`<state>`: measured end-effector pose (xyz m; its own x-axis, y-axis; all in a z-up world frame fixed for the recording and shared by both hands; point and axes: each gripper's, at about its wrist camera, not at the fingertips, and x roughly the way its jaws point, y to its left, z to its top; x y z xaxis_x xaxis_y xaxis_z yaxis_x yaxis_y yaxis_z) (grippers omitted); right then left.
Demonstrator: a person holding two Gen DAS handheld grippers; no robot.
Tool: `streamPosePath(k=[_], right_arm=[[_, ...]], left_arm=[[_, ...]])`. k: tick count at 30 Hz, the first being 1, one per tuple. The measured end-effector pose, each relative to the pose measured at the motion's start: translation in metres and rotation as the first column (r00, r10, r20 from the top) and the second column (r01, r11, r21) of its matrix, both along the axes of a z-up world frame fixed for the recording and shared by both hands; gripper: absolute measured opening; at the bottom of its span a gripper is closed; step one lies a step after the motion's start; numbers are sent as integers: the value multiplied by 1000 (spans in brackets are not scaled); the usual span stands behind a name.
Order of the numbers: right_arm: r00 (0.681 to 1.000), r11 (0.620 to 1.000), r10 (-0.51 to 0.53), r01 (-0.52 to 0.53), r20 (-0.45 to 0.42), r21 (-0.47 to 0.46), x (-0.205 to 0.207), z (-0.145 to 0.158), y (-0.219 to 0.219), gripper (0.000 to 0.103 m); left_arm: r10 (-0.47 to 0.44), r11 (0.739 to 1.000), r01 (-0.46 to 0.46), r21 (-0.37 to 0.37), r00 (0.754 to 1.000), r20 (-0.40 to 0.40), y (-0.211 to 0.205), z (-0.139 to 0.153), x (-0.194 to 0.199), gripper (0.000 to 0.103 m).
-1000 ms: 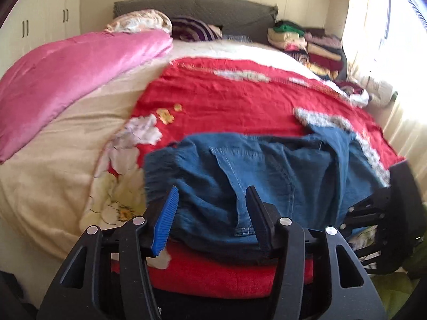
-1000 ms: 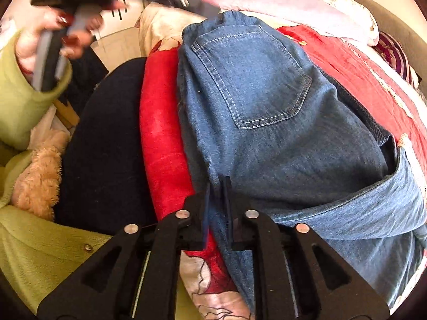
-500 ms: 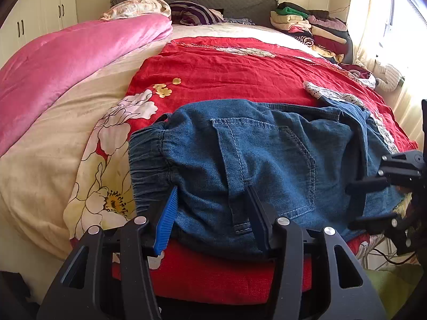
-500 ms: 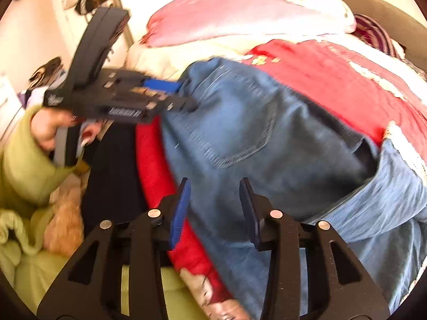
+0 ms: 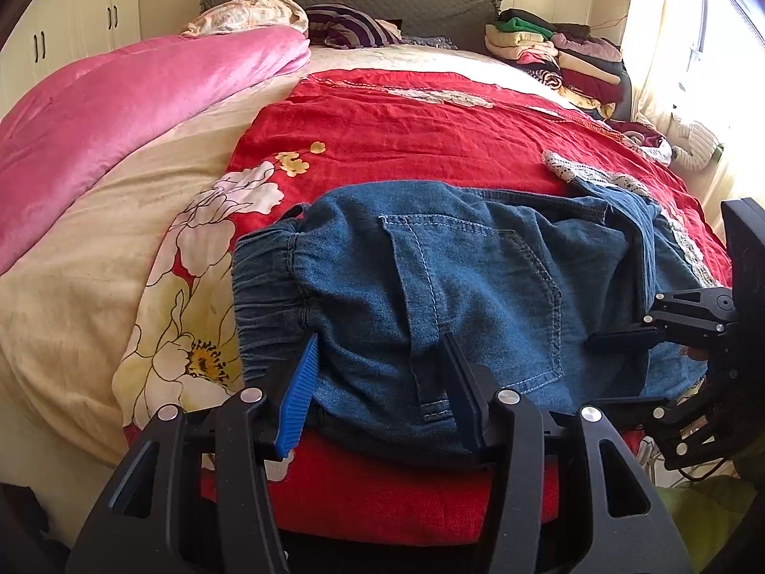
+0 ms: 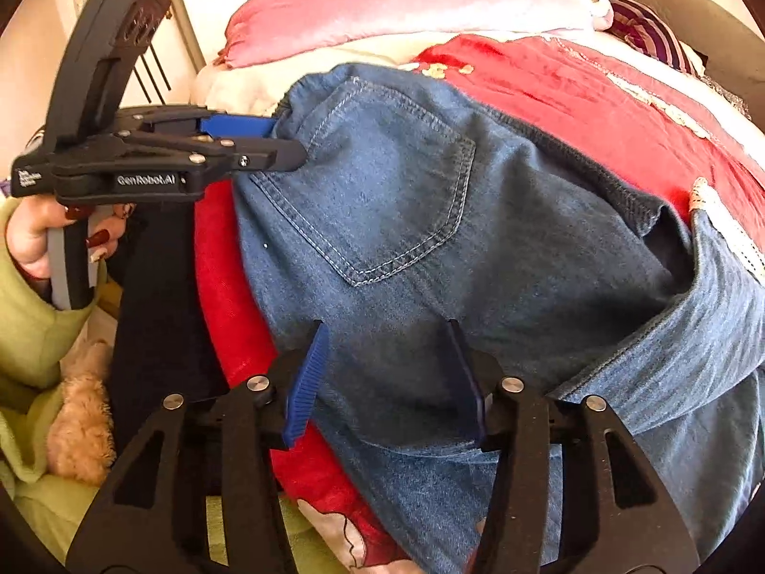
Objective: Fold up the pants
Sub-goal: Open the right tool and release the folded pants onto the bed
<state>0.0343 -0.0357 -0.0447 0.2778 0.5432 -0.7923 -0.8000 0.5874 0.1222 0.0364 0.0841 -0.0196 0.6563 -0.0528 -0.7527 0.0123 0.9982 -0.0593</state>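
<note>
Blue denim pants (image 5: 454,287) lie folded in a bundle on the red bedspread (image 5: 430,134) near the bed's front edge, back pocket up, elastic waistband at the left. My left gripper (image 5: 382,358) is open, its jaws standing over the near waist edge of the pants. My right gripper (image 6: 387,354) is open over the pants (image 6: 430,220) below the pocket. The left gripper also shows in the right wrist view (image 6: 282,143), tips at the waistband. The right gripper shows in the left wrist view (image 5: 617,368) at the pants' right side.
A pink quilt (image 5: 119,115) lies along the left of the bed. A stack of folded clothes (image 5: 559,57) sits at the far right by the headboard. Pillows (image 5: 344,28) lie at the head. A curtained window (image 5: 679,62) is at the right.
The right gripper has gone from shut to open and pulled back from the cloth. The left gripper has stayed open and drawn back, so more of the pants shows.
</note>
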Motion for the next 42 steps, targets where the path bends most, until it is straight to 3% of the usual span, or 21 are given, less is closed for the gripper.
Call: streamPosePath(k=[11, 15, 27, 31, 37, 42], right_arm=[[995, 995, -91, 89, 41, 51, 10, 22, -26, 57], [990, 990, -127, 124, 55, 67, 13, 30, -37, 60], [971, 972, -223, 214, 92, 101, 19, 43, -69, 71], [957, 961, -267, 254, 113, 113, 25, 49, -84, 74], [926, 933, -350, 333, 139, 135, 38, 60, -111, 79], [898, 909, -412, 393, 158, 135, 55, 71, -127, 83]], left_arm=[[8, 1000, -7, -8, 1000, 19, -2, 12, -6, 54], [11, 1000, -11, -1, 999, 33, -3, 17, -9, 62], [19, 1000, -20, 8, 997, 72, -7, 36, -18, 76], [11, 1000, -12, 13, 995, 100, -11, 45, -21, 84], [1, 1000, 0, -5, 992, 129, -18, 56, -23, 85], [-70, 997, 74, -23, 987, 144, -42, 61, -18, 85]])
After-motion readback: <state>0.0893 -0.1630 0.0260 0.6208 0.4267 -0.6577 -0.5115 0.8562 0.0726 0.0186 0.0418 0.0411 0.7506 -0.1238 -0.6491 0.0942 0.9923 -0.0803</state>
